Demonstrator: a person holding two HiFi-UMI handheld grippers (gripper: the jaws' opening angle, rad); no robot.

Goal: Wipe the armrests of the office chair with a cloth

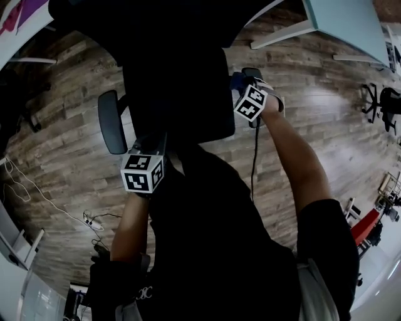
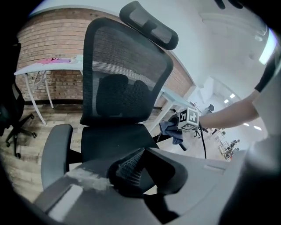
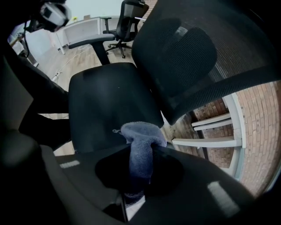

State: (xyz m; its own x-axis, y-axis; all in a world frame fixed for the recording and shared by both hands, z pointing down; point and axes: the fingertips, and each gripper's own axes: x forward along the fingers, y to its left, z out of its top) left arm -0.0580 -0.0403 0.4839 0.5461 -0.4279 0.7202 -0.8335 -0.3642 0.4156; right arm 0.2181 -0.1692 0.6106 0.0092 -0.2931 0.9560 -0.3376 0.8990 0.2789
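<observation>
The blue cloth [image 3: 140, 147] is pinched in your right hand-held gripper [image 3: 139, 176], its free end bunched above the jaws. In the head view it sits beside the office chair [image 2: 125, 74], on your right-hand side, close to the dark armrest [image 1: 251, 73] there. Your left hand-held gripper [image 2: 131, 169] is released, with nothing between its jaws, and hangs near the seat just beside the other armrest [image 1: 111, 122]. The chair stands on a wooden floor [image 1: 313, 94], with a white counter [image 1: 344, 19] beyond.
</observation>
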